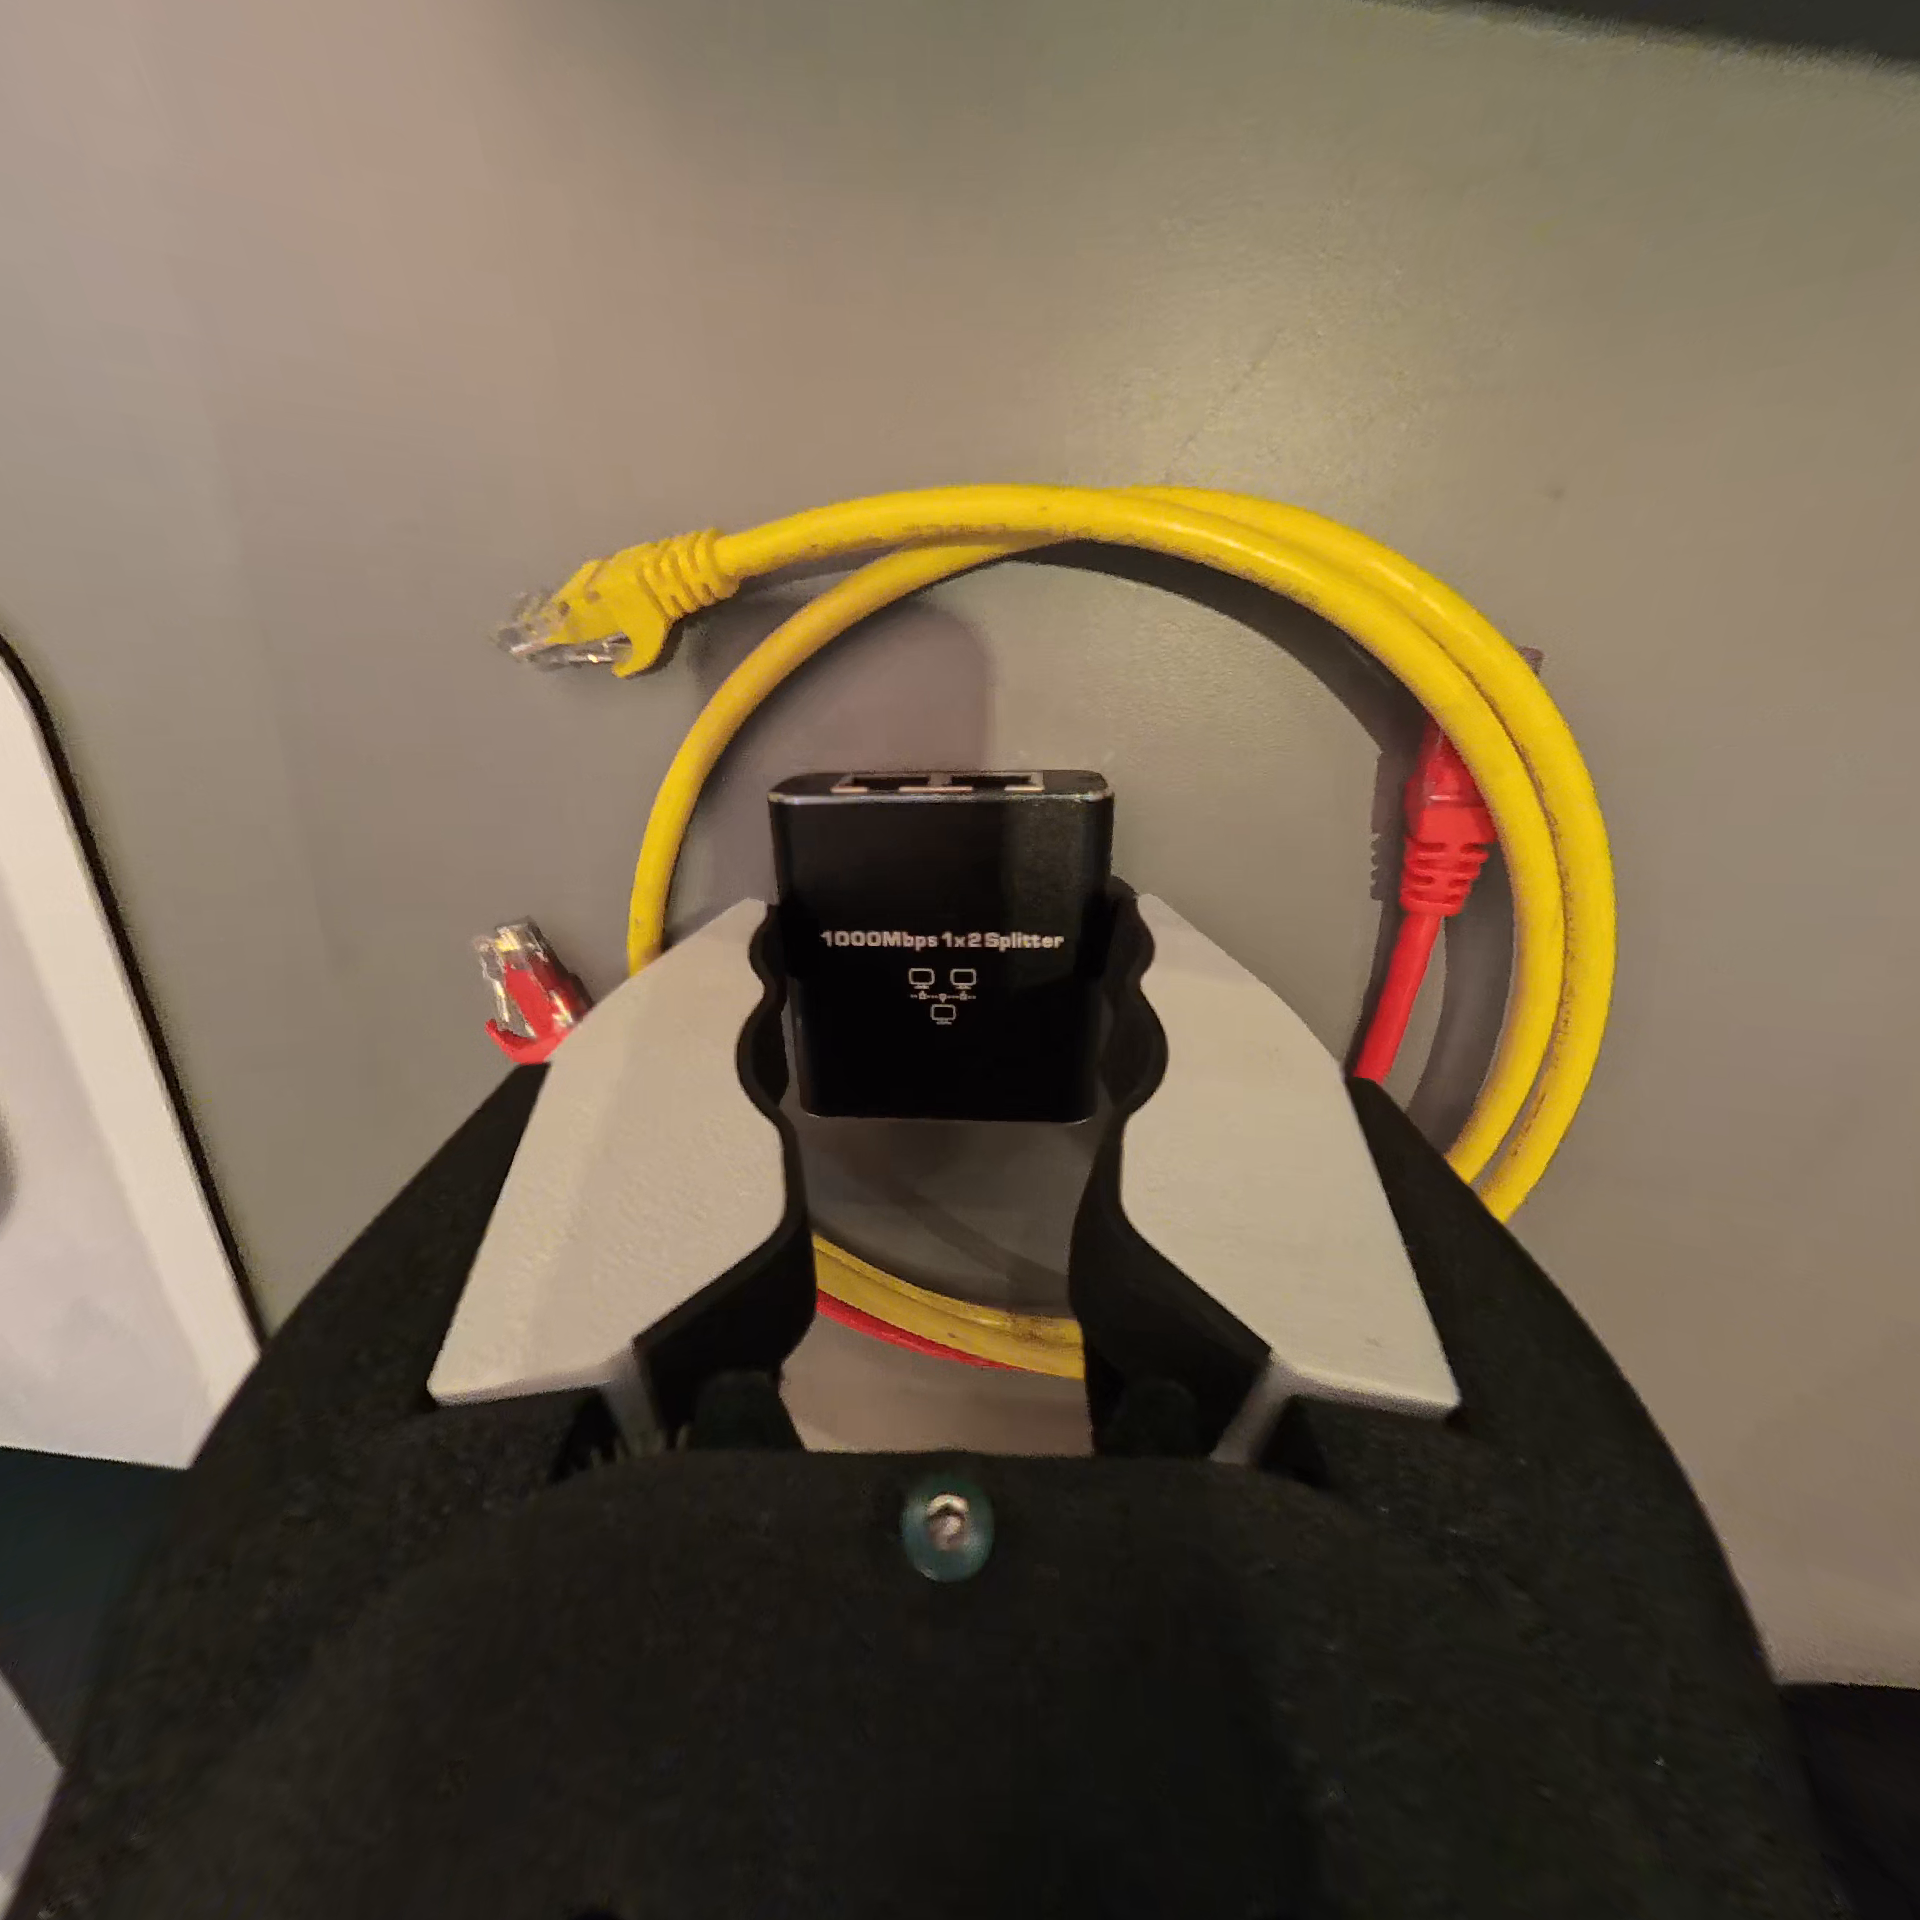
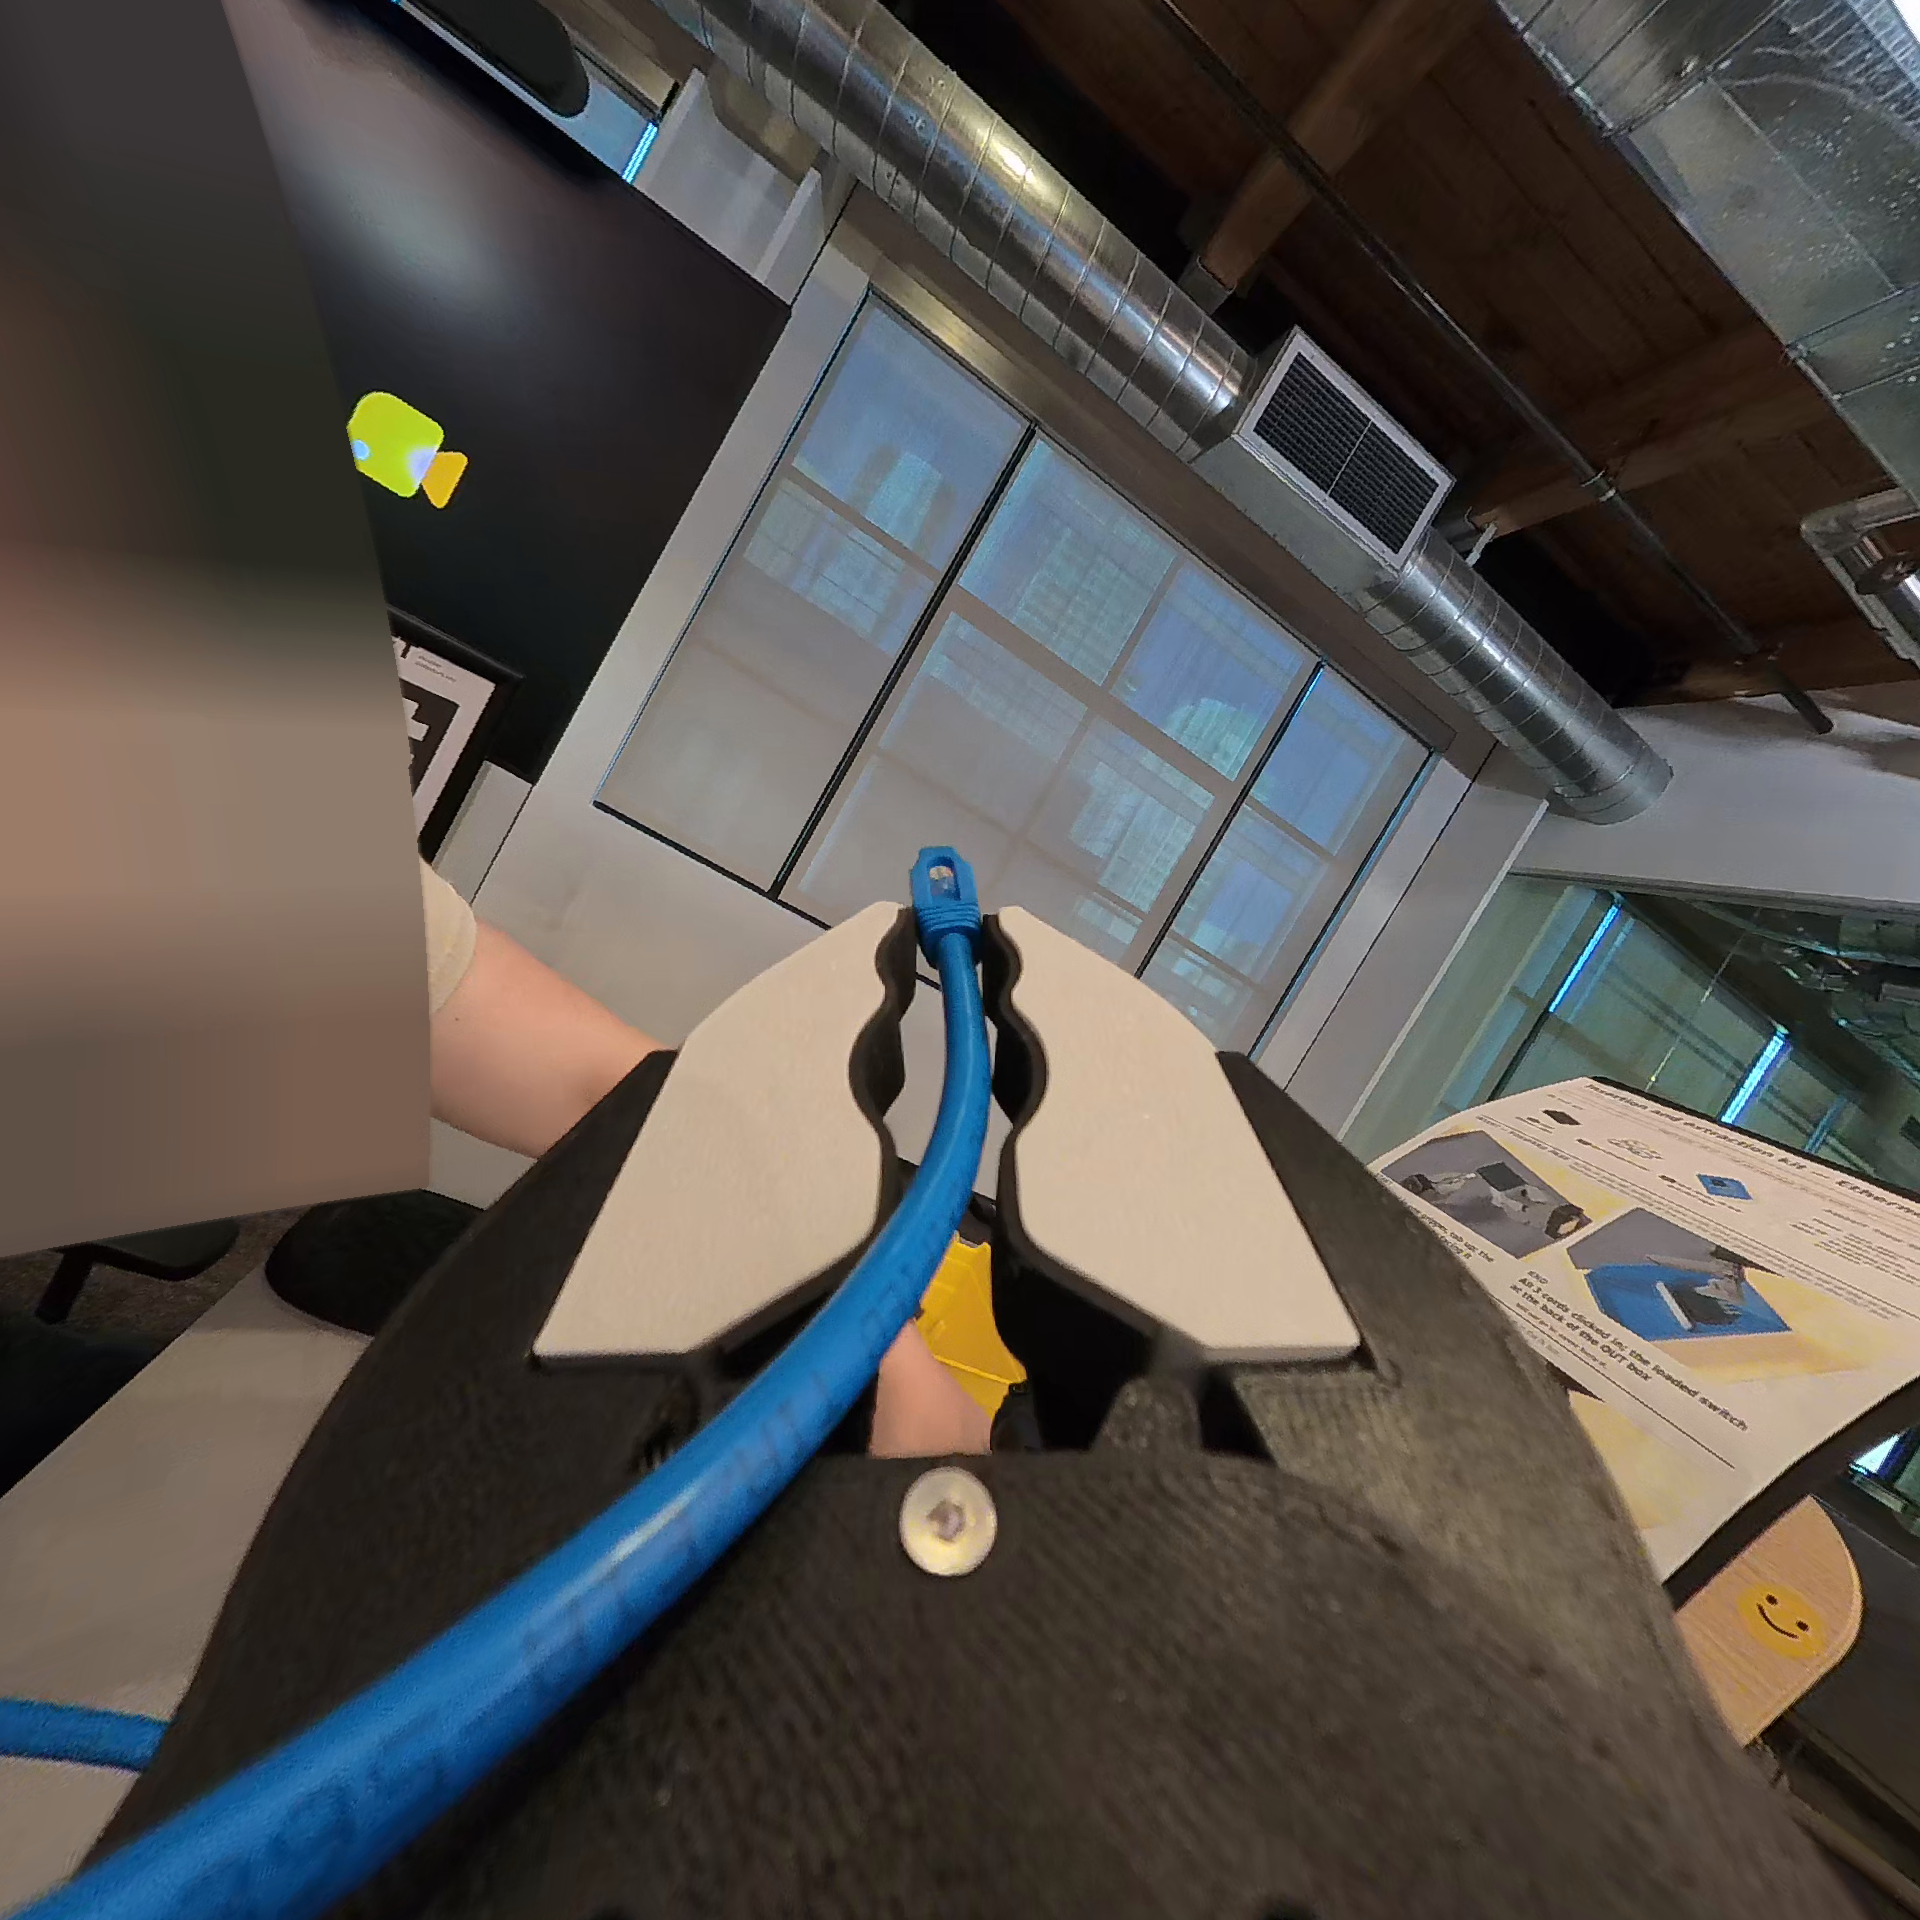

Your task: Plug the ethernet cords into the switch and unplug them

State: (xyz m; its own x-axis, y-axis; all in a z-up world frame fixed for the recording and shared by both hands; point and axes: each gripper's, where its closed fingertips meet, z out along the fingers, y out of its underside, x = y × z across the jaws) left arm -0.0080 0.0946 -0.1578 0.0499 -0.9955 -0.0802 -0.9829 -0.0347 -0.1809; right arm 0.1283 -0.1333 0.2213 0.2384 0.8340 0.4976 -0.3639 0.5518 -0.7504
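On the grey tabletop (image 1: pixel 312 312), a red cord (image 1: pixel 1439 831) showed one plug at the far left and its other end on the right, inside the coiled yellow cord (image 1: pixel 1143 514). Above the coil, the left gripper (image 1: pixel 940 914) was clamped on the black switch (image 1: pixel 940 935), whose two empty ports faced away. In the right wrist view, the right gripper (image 2: pixel 948 914) was pinched on the blue cord (image 2: pixel 961 1049) just behind its plug, pointing up toward a window (image 2: pixel 1039 665), with a printed sheet (image 2: pixel 1662 1247) to the right.
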